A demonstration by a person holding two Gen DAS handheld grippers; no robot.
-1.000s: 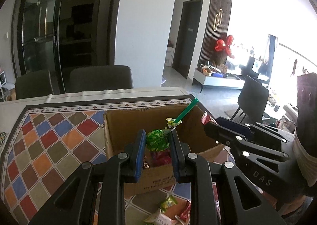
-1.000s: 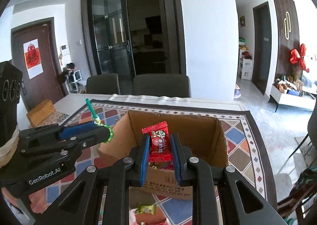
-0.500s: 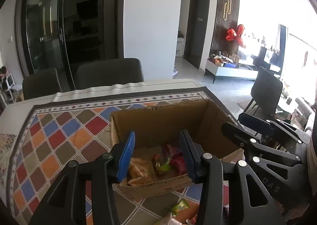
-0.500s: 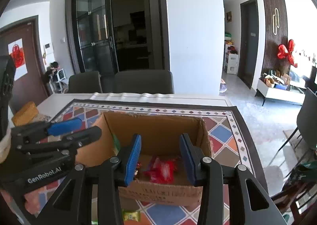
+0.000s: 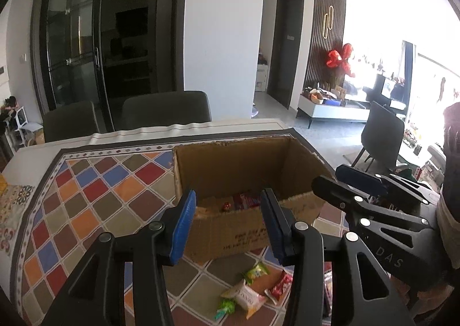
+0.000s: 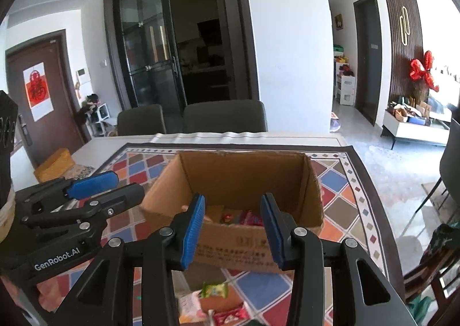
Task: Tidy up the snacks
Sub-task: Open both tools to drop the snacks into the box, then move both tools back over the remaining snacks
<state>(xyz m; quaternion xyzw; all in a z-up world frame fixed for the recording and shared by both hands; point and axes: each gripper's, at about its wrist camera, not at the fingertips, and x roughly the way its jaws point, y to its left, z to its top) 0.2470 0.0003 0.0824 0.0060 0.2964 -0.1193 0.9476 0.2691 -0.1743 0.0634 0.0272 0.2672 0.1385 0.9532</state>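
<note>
An open cardboard box [image 5: 230, 165] [image 6: 244, 170] stands on a patterned tablecloth with several snack packets inside [image 5: 244, 201] [image 6: 244, 216]. My left gripper [image 5: 228, 219] is open and empty, just before the box's near wall. My right gripper [image 6: 233, 222] is open and empty, also before the near wall. Loose snacks lie in front of the box: a green packet [image 5: 257, 270] [image 6: 215, 290], a white packet [image 5: 244, 295] and a red one [image 5: 280, 284]. Each gripper shows in the other's view, the right one [image 5: 345, 179] and the left one [image 6: 115, 185].
The colourful diamond-pattern tablecloth [image 5: 86, 196] [image 6: 345, 196] covers a white table. Dark chairs [image 5: 166, 109] [image 6: 224, 117] stand at the far side. A small brown box [image 6: 54, 163] sits at the table's left. Another chair [image 5: 382, 133] stands to the right.
Both grippers opened and dropped their snacks, the green lollipop and the red packet, into the box. Both have since drawn back toward me from above the box.
</note>
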